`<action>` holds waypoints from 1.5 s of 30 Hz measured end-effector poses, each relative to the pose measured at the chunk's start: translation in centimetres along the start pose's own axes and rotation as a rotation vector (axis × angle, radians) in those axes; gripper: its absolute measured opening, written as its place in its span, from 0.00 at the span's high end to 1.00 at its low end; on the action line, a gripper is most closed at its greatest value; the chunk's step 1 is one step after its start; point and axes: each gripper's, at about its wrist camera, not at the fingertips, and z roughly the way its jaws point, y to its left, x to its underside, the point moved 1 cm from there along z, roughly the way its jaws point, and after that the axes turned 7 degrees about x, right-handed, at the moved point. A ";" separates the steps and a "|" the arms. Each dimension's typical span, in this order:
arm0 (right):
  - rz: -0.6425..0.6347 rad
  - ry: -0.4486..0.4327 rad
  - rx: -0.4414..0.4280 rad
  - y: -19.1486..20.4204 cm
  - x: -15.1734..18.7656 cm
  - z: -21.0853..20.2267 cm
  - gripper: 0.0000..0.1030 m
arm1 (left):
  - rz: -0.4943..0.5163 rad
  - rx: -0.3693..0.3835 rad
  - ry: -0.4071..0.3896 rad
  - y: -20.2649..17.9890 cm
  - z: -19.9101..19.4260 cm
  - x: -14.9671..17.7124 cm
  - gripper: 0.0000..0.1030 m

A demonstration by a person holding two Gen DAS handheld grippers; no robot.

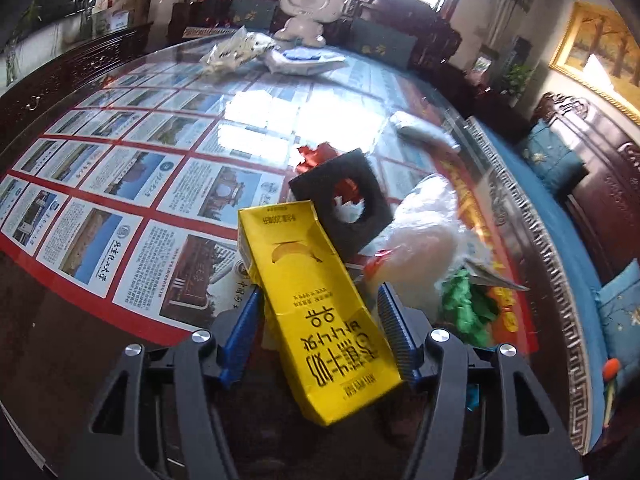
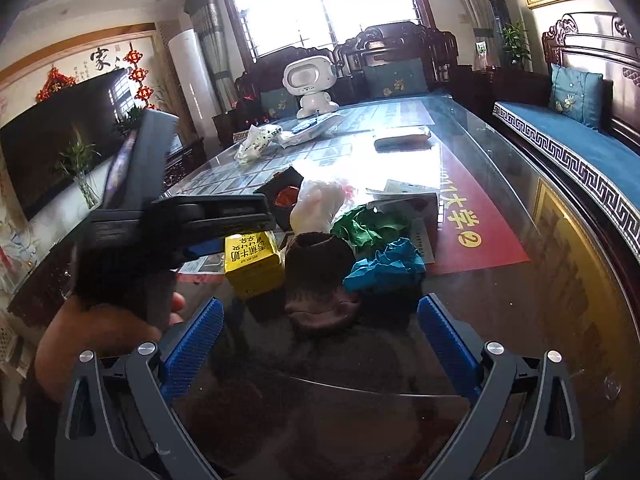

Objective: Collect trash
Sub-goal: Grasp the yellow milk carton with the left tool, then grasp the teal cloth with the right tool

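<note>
The left hand-held gripper (image 1: 318,330) stood around the yellow milk carton (image 1: 316,312), its blue pads flanking the carton's lower half. Contact on either pad could not be confirmed: the left pad appeared just beside the carton wall, and the right pad lay at or behind its edge. The carton sat skewed across the gap, not square to the pads. In the right wrist view the carton (image 2: 253,262) rested on the glass-topped table (image 2: 500,292), near its front edge.

The right hand-held gripper (image 2: 320,332) was spread wide and held nothing. It hovered low over the table, short of the dark brown crumpled item (image 2: 320,276).

Remaining trash lay clustered beyond the carton: black foam square with a round hole (image 1: 342,200), white plastic bag (image 1: 424,240), green crumpled paper (image 2: 368,226) and teal crumpled paper (image 2: 386,264).

Probable faults from this state:

- Skewed grip. Closing on a twisted carton would likely load one corner, so it could pivot or slip out.
- Crushing. A thin-walled carton would probably buckle under hard closure; any residue could leak.
- Sliding. The glass surface likely offered little friction, so a one-sided push could shove the carton into the foam square, which lay touching or overlapping its far end.
- Collision. The two hand-held grippers worked close together over the same cluster and could foul each other.
</note>
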 end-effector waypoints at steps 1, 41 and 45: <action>-0.001 0.001 0.000 0.1 0.0 -0.1 0.08 | -0.005 -0.011 0.012 0.1 0.4 0.0 0.42; 0.175 0.137 0.084 -5.0 -1.7 5.2 0.55 | 0.142 0.169 -0.009 1.6 -4.7 2.2 0.55; 0.175 0.099 0.092 -5.2 -1.4 3.0 0.55 | 0.177 0.195 -0.003 1.2 -6.3 3.2 0.55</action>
